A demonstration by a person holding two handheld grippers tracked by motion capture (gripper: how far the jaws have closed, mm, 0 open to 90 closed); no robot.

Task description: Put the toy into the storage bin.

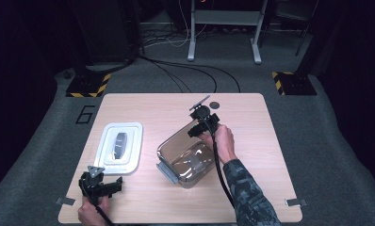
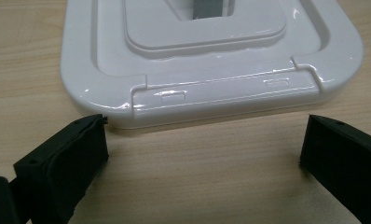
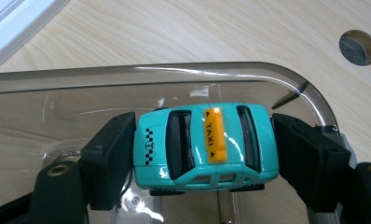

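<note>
In the left gripper view, the top edge cuts off the far part of the white lid. In the right gripper view, the black pads cover both ends of the teal toy taxi, and the bottom edge cuts off the clear container.

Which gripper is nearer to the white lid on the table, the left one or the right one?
Left. The left gripper sits just before the near edge of the white lid, fingers open. The right gripper is farther off, over the clear container, holding a toy taxi.
</note>
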